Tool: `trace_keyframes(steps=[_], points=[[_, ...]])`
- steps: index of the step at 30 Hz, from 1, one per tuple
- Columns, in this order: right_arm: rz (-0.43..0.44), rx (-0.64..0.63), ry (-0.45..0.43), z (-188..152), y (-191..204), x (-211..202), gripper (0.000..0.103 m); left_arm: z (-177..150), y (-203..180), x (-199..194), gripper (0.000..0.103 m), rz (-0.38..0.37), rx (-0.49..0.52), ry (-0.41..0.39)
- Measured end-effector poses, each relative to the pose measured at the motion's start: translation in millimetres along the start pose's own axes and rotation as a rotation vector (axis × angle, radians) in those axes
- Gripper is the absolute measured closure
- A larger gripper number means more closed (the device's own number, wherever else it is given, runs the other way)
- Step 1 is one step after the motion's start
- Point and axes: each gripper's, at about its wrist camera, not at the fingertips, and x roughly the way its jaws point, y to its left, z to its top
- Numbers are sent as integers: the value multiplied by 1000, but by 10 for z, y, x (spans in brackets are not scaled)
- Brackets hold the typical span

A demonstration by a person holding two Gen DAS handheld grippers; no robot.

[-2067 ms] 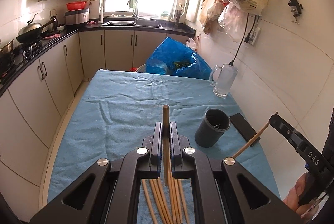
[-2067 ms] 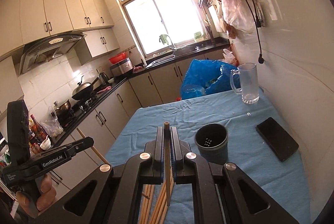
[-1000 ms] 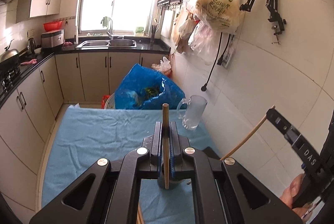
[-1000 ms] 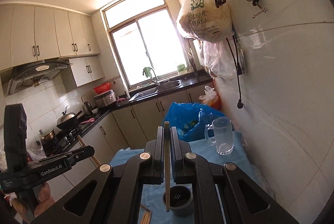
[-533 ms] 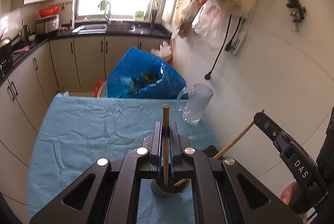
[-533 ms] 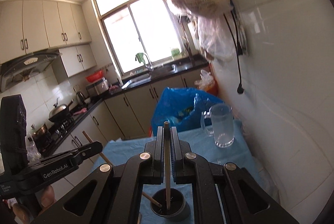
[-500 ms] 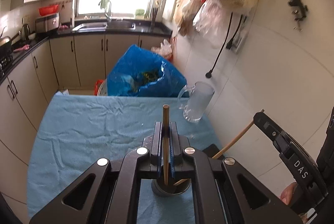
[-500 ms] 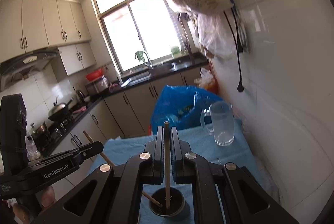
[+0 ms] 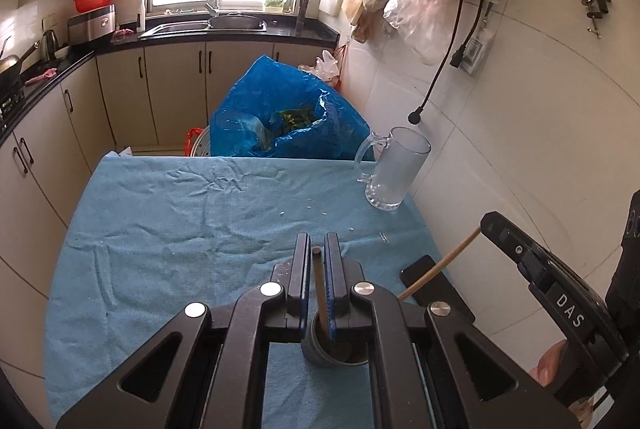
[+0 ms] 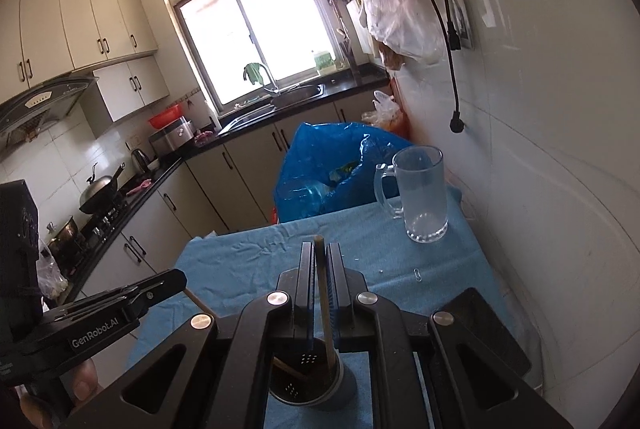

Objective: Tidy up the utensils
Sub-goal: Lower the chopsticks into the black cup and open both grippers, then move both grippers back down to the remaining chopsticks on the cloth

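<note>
A: Left first. The left tongs are clamped on a chopstick, and they've dropped since a second ago; its lower end now dips into the dark holder on the blue-clothed counter.

B: And the right tongs?

A: Same, closed on their chopstick, tip now inside the holder instead of above it.

B: So both sticks look ready to release. The glass mug stands well apart, near the wall.
</note>
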Motion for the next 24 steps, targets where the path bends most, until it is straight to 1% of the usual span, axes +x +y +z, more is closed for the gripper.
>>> trace_keyframes(steps=[2,4,5,9,13,16,19,22,24], points=[[-3,1,-3,8,-6,-30,96,12,9,-37,94,-4,-4,-1],[-2,3,-11,22,-8,-84,96,23,22,-106,85,-8,-7,-13],[-1,4,-15,30,-3,-110,96,19,18,-136,83,-7,-7,-19],[0,9,-39,36,3,-285,95,-4,60,-306,83,-10,-11,-43],[21,27,-52,-7,7,-498,95,-112,230,-571,83,-13,-28,-67],[55,18,-44,-146,67,-650,94,-258,399,-696,83,21,-31,-72],[102,-8,14,-387,163,-672,92,-486,634,-723,83,68,-51,-44],[132,-40,97,-648,304,-572,92,-766,918,-576,83,119,-82,30],[133,-56,156,-846,399,-462,92,-930,1073,-431,83,134,-102,88]])
